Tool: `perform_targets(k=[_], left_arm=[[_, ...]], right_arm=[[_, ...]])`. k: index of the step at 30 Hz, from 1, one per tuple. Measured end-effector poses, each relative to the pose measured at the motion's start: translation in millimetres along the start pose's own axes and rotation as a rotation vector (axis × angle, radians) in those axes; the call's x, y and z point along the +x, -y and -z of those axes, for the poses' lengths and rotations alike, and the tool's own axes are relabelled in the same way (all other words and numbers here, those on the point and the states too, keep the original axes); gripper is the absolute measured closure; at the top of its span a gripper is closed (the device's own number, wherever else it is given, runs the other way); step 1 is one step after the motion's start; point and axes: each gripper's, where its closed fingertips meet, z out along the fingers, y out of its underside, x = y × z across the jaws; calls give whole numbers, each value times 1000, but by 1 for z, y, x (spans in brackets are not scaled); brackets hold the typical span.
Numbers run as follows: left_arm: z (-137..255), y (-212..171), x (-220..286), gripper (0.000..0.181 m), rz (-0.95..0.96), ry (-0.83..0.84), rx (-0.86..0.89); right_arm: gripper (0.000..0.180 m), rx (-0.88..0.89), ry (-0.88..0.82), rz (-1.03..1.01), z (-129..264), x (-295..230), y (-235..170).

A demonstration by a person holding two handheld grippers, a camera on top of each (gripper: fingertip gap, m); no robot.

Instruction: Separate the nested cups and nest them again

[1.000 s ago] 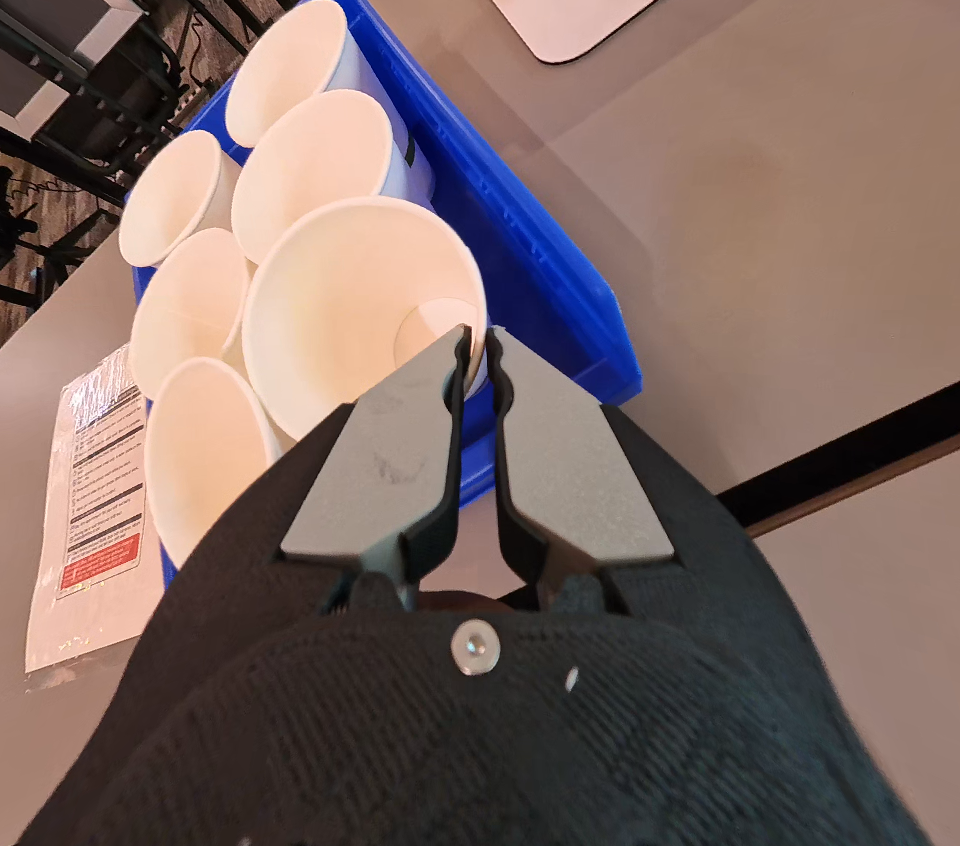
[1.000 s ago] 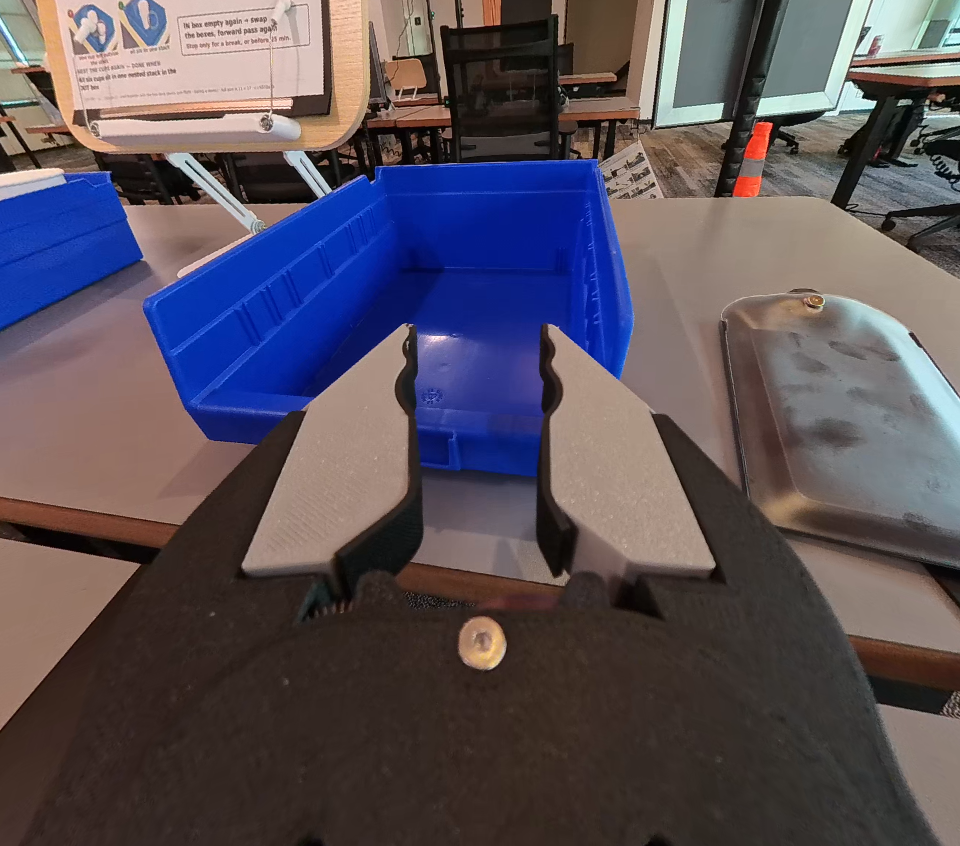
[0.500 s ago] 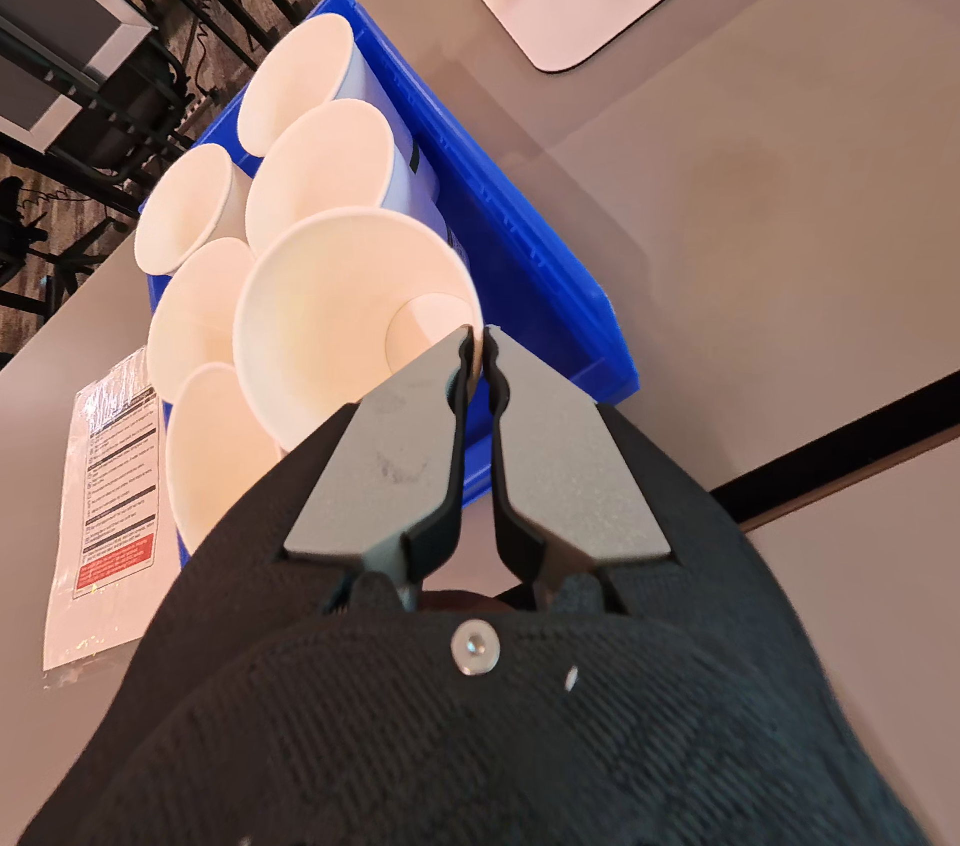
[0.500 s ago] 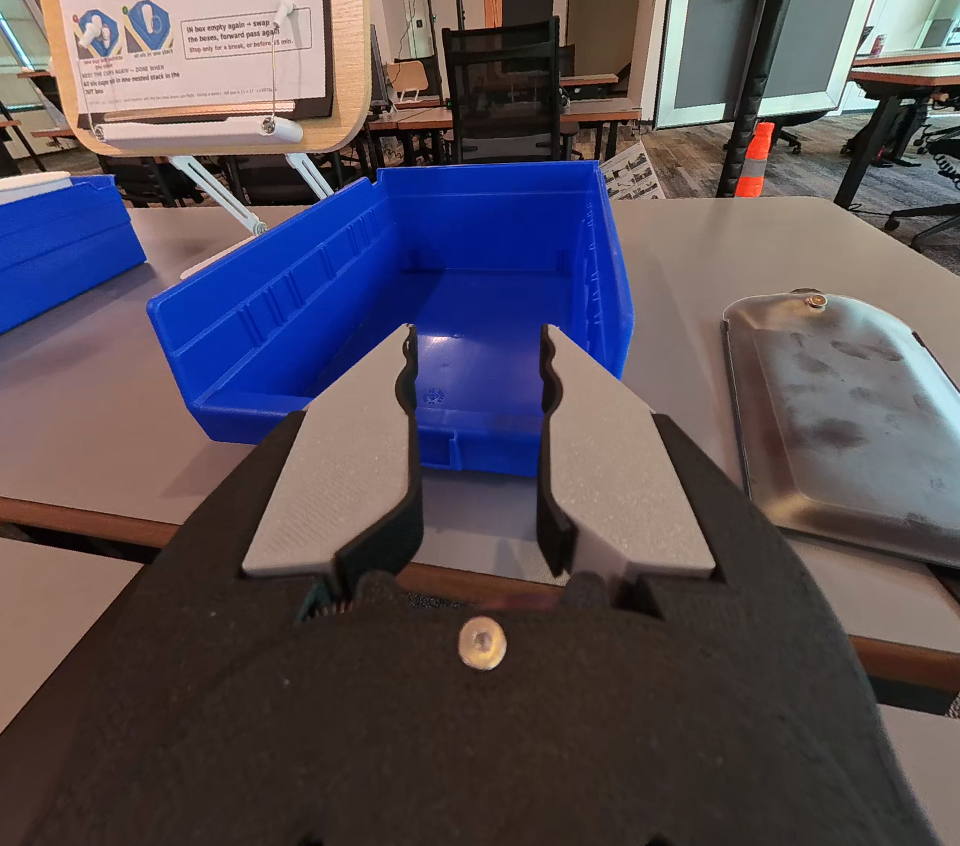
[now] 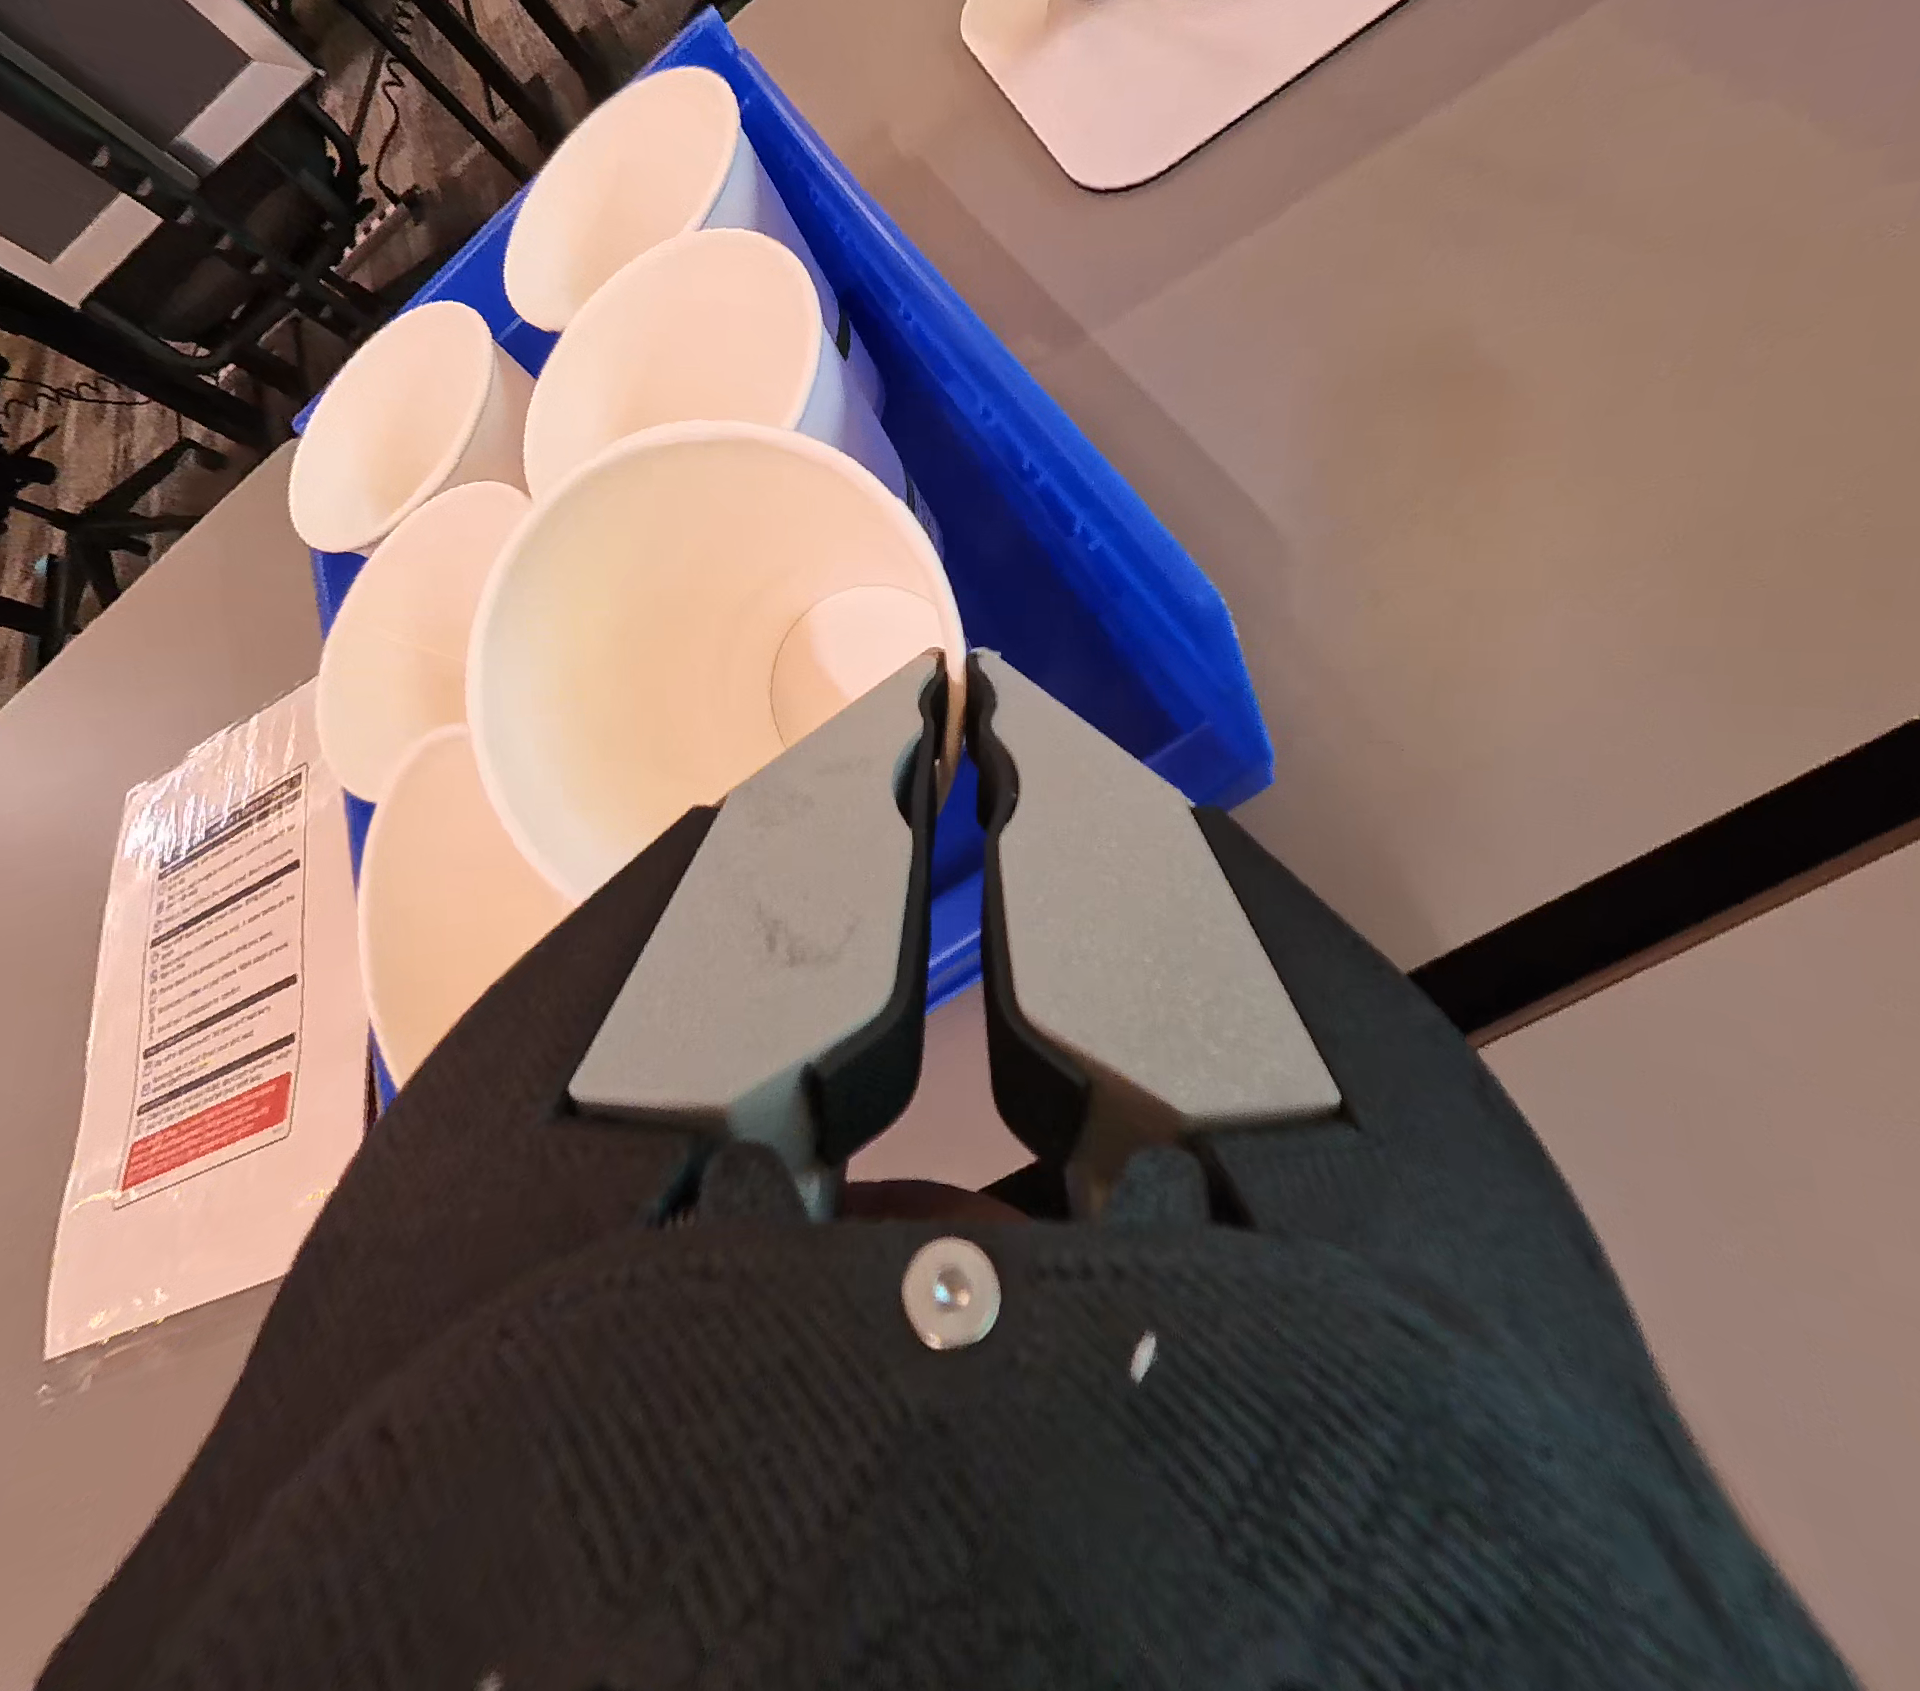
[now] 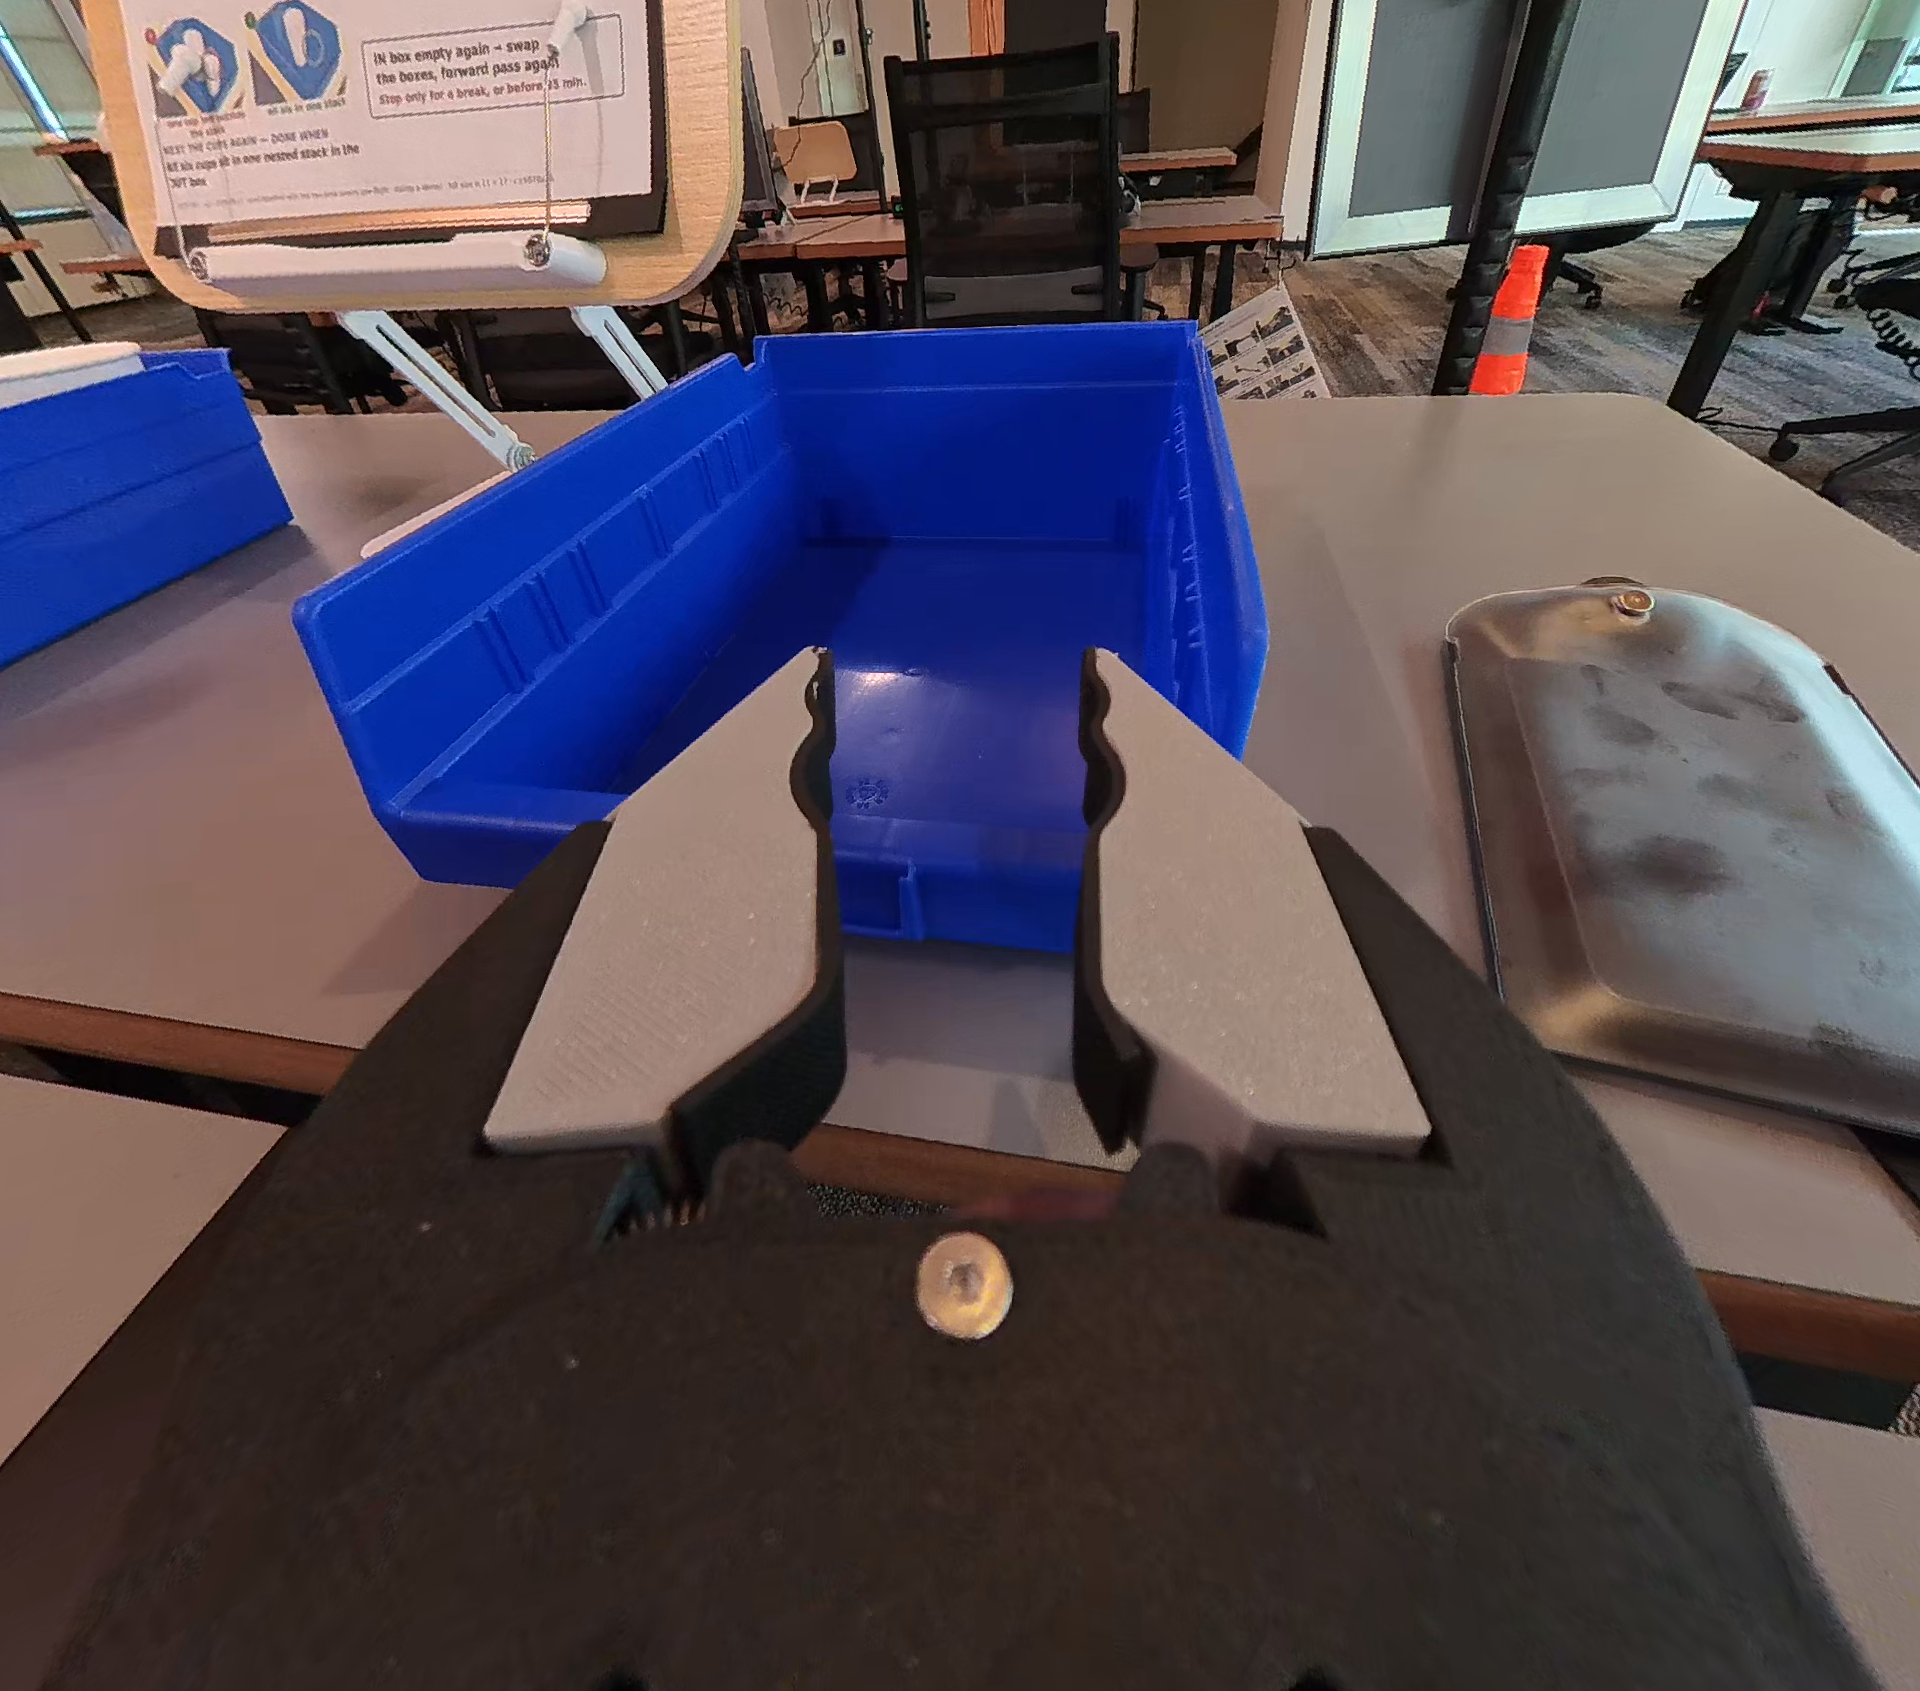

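Left wrist view: left tongs (image 5: 956,673) pinch cup (image 5: 665,654) rim.

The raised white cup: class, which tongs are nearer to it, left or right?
Left. The left tongs are shut on the raised cup's rim, above the other cups in their bin. The right tongs, open, face an empty bin; no cup shows there.

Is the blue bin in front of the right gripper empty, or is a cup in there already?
Empty. The right wrist view shows the blue bin's bare floor, with no cup inside.
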Motion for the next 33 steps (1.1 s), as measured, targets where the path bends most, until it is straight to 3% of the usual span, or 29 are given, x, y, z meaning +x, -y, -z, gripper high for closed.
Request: perform_targets(k=[9,15,18,24,28,33], left_arm=[[28,26,-3,181,-54,19,69],[62,63,33,181,-287,-31,153],[80,82,81,181,-497,-141,226],[99,85,197,181,-864,-412,300],[99,82,246,181,-1046,-415,319],[102,84,282,181,-1158,-412,340]], right_arm=[[136,55,-5,-18,5,2,10],[134,135,51,-106,17,-6,39],[134,85,148,-95,20,-47,58],[127,-76,556,-82,42,-185,80],[128,-115,599,7,51,-227,72],[128,-175,606,19,44,-238,51]])
